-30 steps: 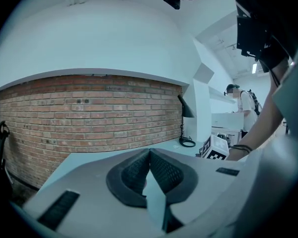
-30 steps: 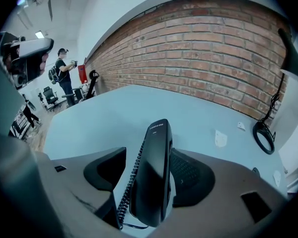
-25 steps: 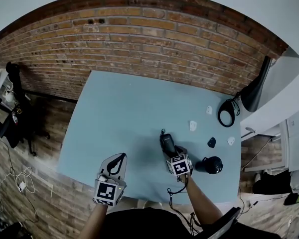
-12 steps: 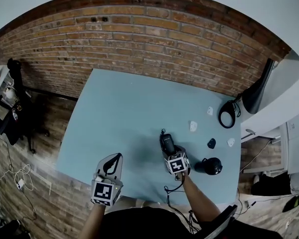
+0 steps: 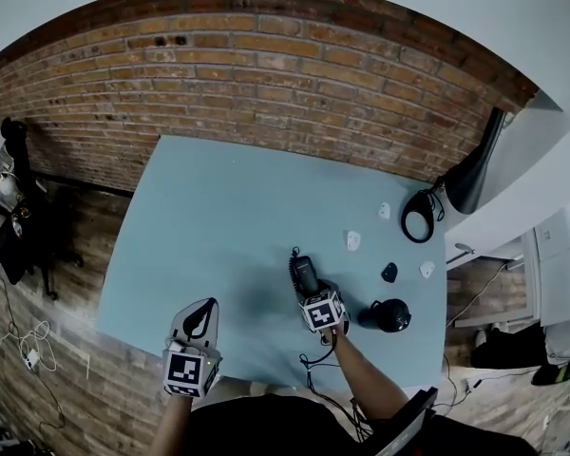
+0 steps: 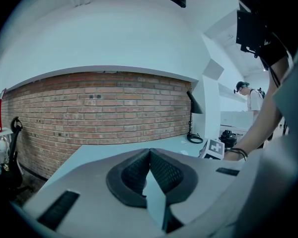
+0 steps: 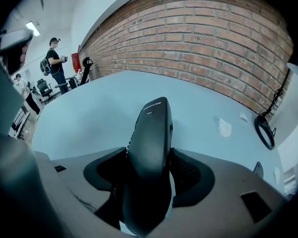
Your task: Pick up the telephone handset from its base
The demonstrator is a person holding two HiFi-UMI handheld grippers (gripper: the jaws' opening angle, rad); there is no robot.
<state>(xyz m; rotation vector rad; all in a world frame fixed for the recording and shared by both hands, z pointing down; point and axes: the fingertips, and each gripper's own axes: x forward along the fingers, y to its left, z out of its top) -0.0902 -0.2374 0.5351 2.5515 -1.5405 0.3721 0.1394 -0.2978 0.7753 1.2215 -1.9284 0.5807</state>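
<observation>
The right gripper [image 7: 150,175] was clamped on the black telephone handset [image 7: 152,133], apparently already lifted above the table [image 5: 218,217], while the left gripper [image 6: 149,155] hung closed, empty.

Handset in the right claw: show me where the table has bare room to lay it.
The table's left half is bare, from the brick-wall edge down to the left claw. Crowded right of the handset: white pieces, black round object, coiled cable.

Open office — brick wall [image 5: 266,74], pale-blue table [image 5: 218,207], desk lamp [image 5: 475,174]
</observation>
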